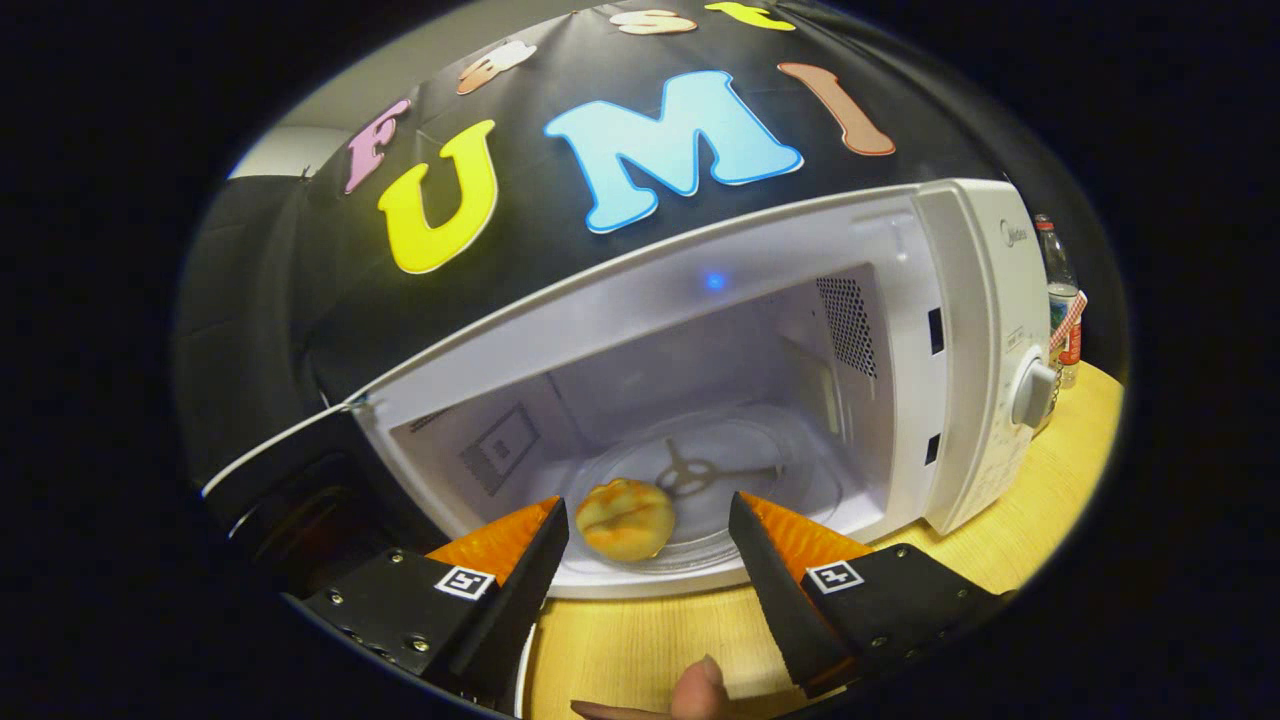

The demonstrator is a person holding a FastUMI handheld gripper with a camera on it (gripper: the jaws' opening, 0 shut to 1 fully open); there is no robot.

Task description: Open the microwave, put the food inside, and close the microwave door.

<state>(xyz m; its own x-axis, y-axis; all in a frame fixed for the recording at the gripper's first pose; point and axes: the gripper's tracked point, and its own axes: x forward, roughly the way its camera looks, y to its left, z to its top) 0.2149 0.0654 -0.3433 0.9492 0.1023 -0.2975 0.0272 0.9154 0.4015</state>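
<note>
Clearly open, the microwave [960, 330] has its door [280, 470] swung aside, still to be shut. A bun [625, 520] rests on the turntable [760, 480], just ahead of the gripper [648, 530], whose fingers stand apart, touching nothing. Judged light, soft and crushable, the bun would be held gently across its sides.

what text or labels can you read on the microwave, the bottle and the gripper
Microwave: small brand mark at the top of its control panel, too blurred to read; tiny print around the dial, unreadable.
Sticker on the cavity's left inner wall: a diagram, no legible words.
Bottle beside the microwave: label too small to read.
Gripper, open before the bun: square marker patterns only, no words.
</note>
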